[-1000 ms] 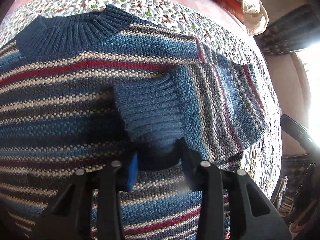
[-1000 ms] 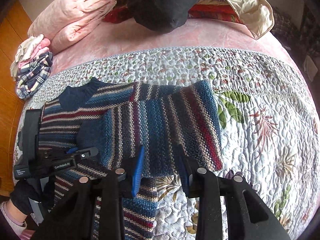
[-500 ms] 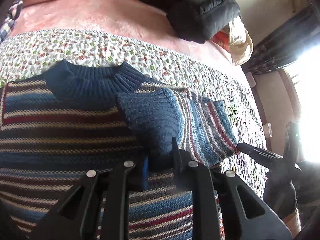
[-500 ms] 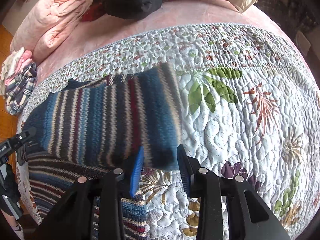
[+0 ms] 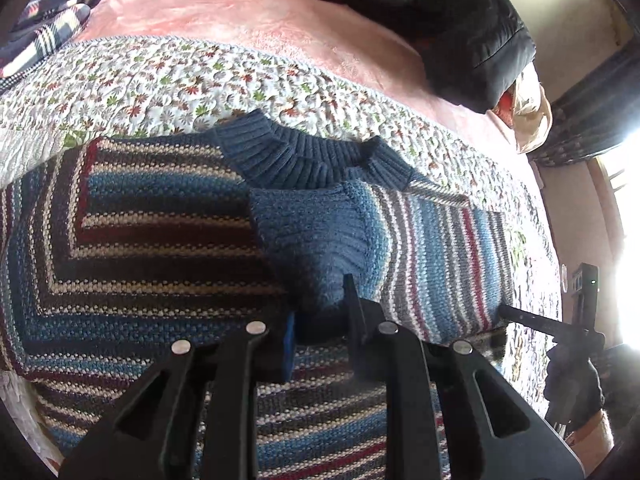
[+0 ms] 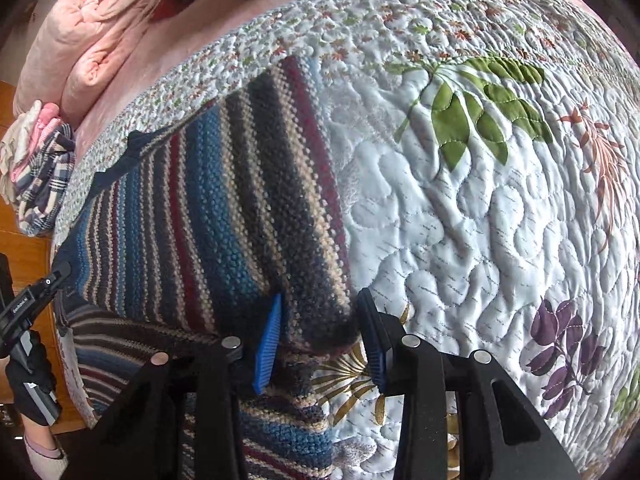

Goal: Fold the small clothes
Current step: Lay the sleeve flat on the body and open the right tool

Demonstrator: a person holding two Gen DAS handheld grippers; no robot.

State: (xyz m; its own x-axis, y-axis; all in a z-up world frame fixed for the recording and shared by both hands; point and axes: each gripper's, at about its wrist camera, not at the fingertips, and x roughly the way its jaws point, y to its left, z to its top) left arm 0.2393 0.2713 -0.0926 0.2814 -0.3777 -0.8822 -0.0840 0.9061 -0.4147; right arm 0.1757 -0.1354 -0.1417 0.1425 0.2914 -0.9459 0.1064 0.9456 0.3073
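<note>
Two grippers work one striped knit sweater (image 5: 152,248) on a quilted bedspread (image 6: 500,208). The left gripper (image 5: 320,320) has its fingers drawn narrow on the ribbed blue cuff (image 5: 316,240) of a sleeve (image 5: 432,256) that is folded across the sweater's chest, just short of the ribbed collar (image 5: 304,156). The right gripper (image 6: 320,340) has its blue-padded fingers set wider, with the bulky fold of the same sleeve, near the shoulder, bunched between them; whether the pads are truly pinching that knit or only bracketing it cannot be told from the right wrist view.

The sweater lies front up at the near left of the bedspread, collar toward the far side, with the sleeve stretched between the two grippers. A plaid garment (image 5: 52,12) sits at the far left corner, with a pink blanket (image 6: 84,36) and a dark jacket (image 5: 472,36) beyond on the pink sheet.

The risks look plain. Thick, springy knit could slide out of a shallow pinch at the cuff, letting the sleeve flop back off the body. If the two grippers pull at uneven heights or speeds, the sleeve may land skewed, and the body beneath could be dragged and wrinkled. A loose hold on the right would leave the shoulder fold rounded rather than creased.
</note>
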